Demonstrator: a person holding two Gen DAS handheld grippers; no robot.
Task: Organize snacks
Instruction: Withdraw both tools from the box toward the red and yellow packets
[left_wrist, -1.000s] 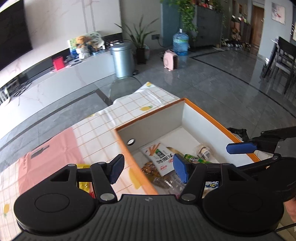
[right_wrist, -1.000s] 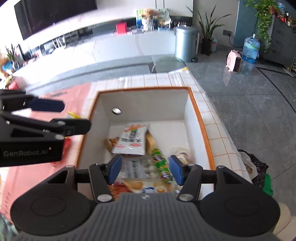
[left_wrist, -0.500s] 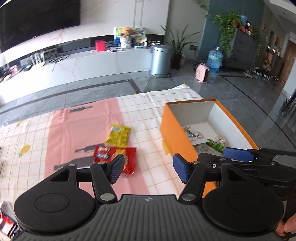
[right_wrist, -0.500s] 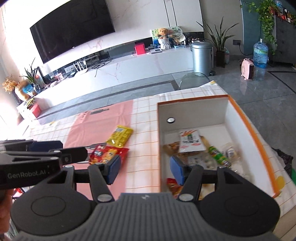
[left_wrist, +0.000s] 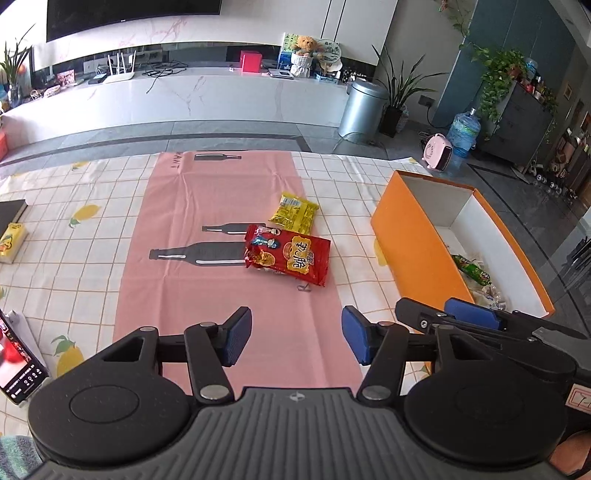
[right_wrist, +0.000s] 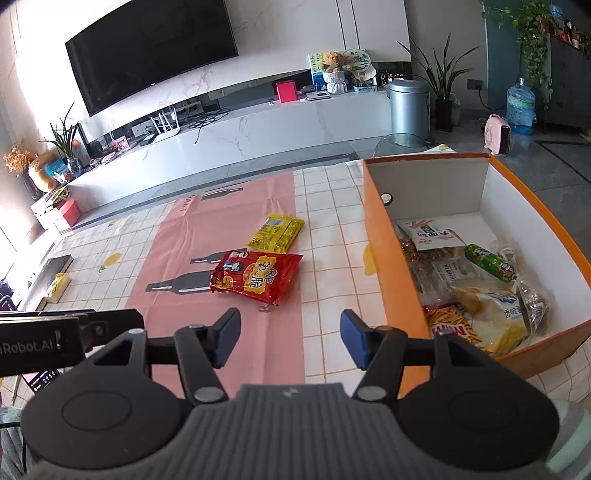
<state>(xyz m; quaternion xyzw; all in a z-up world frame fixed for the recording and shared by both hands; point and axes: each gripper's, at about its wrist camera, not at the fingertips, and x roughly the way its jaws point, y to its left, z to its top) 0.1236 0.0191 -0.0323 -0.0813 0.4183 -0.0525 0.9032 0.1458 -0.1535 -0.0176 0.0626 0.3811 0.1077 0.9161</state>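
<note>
Two snack packets lie out on the pink strip of the tablecloth (left_wrist: 88, 280), and both grippers hang over the near edge of the table with nothing in them. The red snack bag (left_wrist: 290, 254) lies flat, crinkled at its left end, and the yellow snack packet (left_wrist: 294, 218) sits just beyond it, the two corners close together or just touching, hard to call from here. Over on the right stands the orange box (left_wrist: 413, 240), white inside, well apart from that pair.

The left gripper (left_wrist: 297, 341) has its blue pads spread with only pink cloth showing between them; its jaws have just been closing a little, on nothing. The right gripper (right_wrist: 290, 338) is likewise released, pads apart over the cloth, the box wall just to its right. From the left camera the right gripper's blue-tipped fingers (left_wrist: 469, 314) reach in front of the box's near corner.

Inside the box the right camera shows a heap: a white packet with orange print (right_wrist: 430, 232) towards the back, a green wrapped roll (right_wrist: 489, 262) lying diagonally, a pale bag with blue lettering (right_wrist: 495, 314), and a red fries packet (right_wrist: 448, 325) at the near end.
</note>
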